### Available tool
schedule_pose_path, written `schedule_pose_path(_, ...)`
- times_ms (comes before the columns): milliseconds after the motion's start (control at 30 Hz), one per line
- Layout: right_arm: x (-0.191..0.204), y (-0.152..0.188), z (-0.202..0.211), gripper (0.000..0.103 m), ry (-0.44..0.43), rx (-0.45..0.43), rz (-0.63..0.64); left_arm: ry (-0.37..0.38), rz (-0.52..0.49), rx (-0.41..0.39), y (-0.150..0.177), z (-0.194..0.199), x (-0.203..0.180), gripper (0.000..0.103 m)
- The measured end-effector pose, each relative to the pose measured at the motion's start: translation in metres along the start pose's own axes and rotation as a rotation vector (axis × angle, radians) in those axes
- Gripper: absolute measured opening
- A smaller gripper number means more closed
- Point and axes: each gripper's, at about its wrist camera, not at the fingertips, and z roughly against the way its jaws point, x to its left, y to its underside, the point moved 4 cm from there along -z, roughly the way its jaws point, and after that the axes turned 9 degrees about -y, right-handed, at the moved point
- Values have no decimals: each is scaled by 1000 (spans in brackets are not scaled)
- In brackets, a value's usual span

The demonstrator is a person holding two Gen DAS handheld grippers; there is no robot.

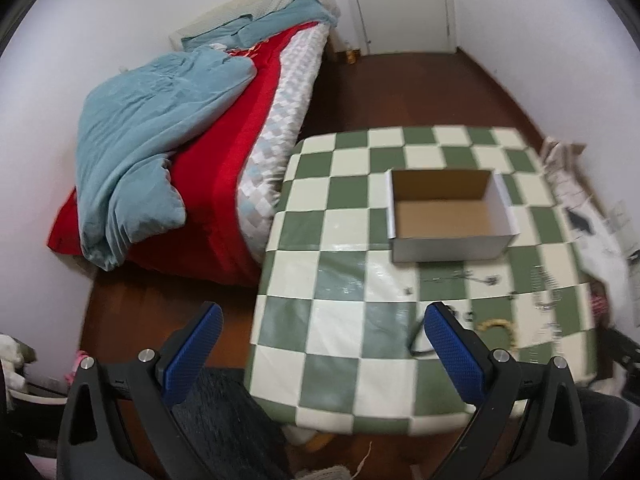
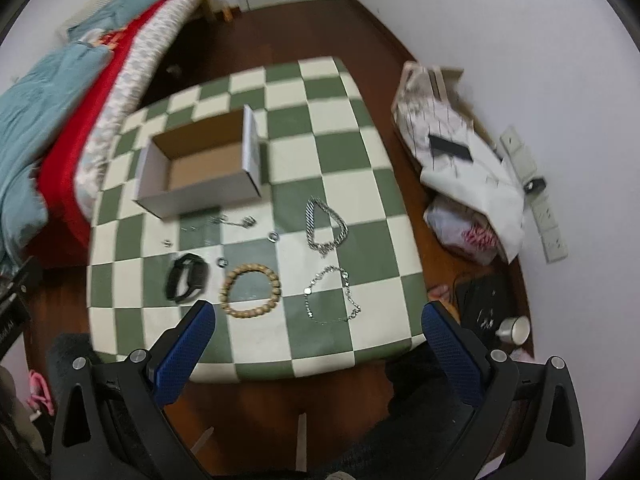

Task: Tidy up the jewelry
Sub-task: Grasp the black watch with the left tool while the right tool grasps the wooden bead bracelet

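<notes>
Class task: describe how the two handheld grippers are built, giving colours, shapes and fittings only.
Both look alike. The left gripper and the right gripper each have two black, wedge-shaped plastic arms with teardrop cut-outs and round silver bolt heads. Flat blue pads with a fine dotted grip texture line the jaws. No cables or markings show.

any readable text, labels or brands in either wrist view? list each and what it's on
No text can be read for certain in either view.
Label on the upright flap of the cardboard box: too blurred to read.
Red print on the plastic bag on the floor: blurred, unreadable.
White lettering on the black item at the left edge: cut off and blurred, unreadable.
Jewelry on the checkered table: no markings visible.
</notes>
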Motion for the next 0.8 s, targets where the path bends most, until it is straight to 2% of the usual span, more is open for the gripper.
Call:
schedule_pose_path(133,-15,-1,-52,98,8,47,-30,-56,-71,32,5,-43,-21,103)
schedule_pose_path(300,-10,0,-122,80,-1,125,-10,-96,-164,75,15,-85,-50,103)
schedule_pose_path(367,-3,1,-145,77,15,142,18,-98,-198,88,20,-98,-62,103)
schedule_pose_path(533,15,6,-189,61,29,187,74,-62,-279,141,33,-123,-85,103)
schedule_pose_path(667,24,10,-197,50,59,160,113,6,-299,179,40,-136,-99,100)
schedule_pose_path(700,25,11,-197,42,38,162,107,15,-305,185,41,-137,-102,97)
schedule_pose_path(800,25,14,-199,38,24,162,101,56,-321,199,44,-143,-112,84)
